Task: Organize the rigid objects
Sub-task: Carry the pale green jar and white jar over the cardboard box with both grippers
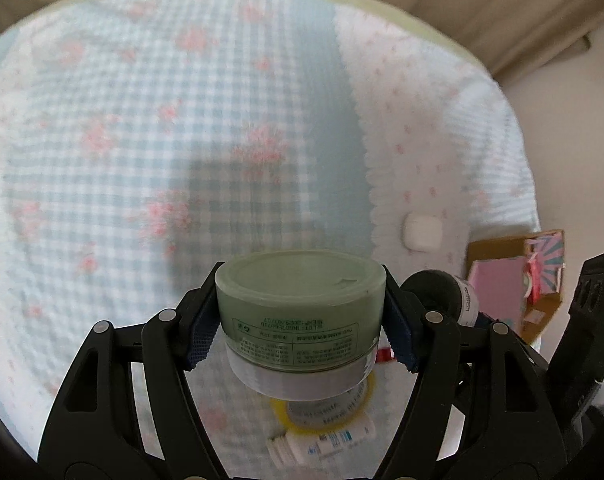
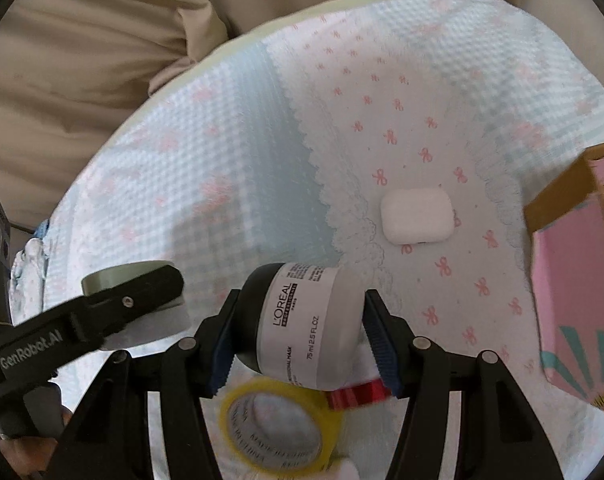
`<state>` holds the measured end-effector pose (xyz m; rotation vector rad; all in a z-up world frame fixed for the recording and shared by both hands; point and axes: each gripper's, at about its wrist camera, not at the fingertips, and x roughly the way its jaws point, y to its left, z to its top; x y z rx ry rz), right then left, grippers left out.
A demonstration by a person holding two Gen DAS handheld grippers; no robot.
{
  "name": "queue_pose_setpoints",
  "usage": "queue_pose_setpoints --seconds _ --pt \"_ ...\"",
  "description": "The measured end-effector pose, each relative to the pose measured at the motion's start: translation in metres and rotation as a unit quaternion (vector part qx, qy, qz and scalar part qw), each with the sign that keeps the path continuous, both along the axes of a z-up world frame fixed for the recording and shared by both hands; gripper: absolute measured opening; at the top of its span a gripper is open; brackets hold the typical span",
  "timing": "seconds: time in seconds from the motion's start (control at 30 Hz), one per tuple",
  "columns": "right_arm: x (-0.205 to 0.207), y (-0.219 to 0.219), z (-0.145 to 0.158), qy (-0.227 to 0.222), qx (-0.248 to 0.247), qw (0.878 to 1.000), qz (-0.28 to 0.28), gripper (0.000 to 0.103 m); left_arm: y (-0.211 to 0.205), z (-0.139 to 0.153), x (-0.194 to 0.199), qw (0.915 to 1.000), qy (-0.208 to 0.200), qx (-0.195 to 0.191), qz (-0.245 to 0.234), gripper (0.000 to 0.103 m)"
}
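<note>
My left gripper (image 1: 299, 316) is shut on a pale green jar with a silver lid (image 1: 299, 312), held upside down above the bed. It also shows in the right wrist view (image 2: 137, 304) at the left. My right gripper (image 2: 297, 332) is shut on a white L'Oreal jar with a black lid (image 2: 306, 320), held on its side. That jar shows in the left wrist view (image 1: 446, 292) at the right. Below lie a yellow tape roll (image 2: 277, 436), a red item (image 2: 358, 394) and a small white bottle (image 1: 322, 444).
A white earbud case (image 2: 416, 216) lies on the patterned blue and white bedspread (image 2: 229, 152). A pink and brown cardboard box (image 2: 574, 276) stands at the right edge. Beige bedding (image 2: 81, 52) lies beyond the bedspread.
</note>
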<state>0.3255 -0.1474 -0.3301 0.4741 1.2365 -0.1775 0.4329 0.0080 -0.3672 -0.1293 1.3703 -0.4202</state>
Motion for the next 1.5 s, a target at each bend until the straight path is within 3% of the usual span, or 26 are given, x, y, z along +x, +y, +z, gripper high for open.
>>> queue_pose_setpoints --seconds 0.43,0.73,1.0,1.17,1.37,1.5 --pt "-0.064 0.021 0.116 -0.037 0.013 0.999 0.010 0.054 0.035 0.132 -0.084 0.9974 -0.064 -0.033 -0.011 0.068" --pt "-0.126 -0.003 0.195 -0.053 0.013 0.999 0.000 0.054 0.005 0.192 -0.145 0.9926 -0.090 -0.056 -0.059 0.068" --pt "-0.178 -0.070 0.228 -0.069 0.001 0.997 -0.041 0.054 -0.060 0.213 -0.183 0.9895 -0.093 -0.071 -0.084 0.068" --pt "-0.199 -0.122 0.239 -0.071 -0.012 0.997 -0.036 0.054 -0.115 0.216 -0.205 0.9891 -0.096 -0.077 -0.081 0.068" --pt "-0.206 -0.200 0.237 -0.059 -0.024 0.998 -0.011 0.054 -0.190 0.199 -0.216 0.9922 -0.076 -0.078 -0.061 0.068" --pt "-0.198 -0.252 0.217 -0.042 -0.025 0.999 0.007 0.054 -0.237 0.173 -0.218 0.9945 -0.059 -0.072 -0.049 0.068"
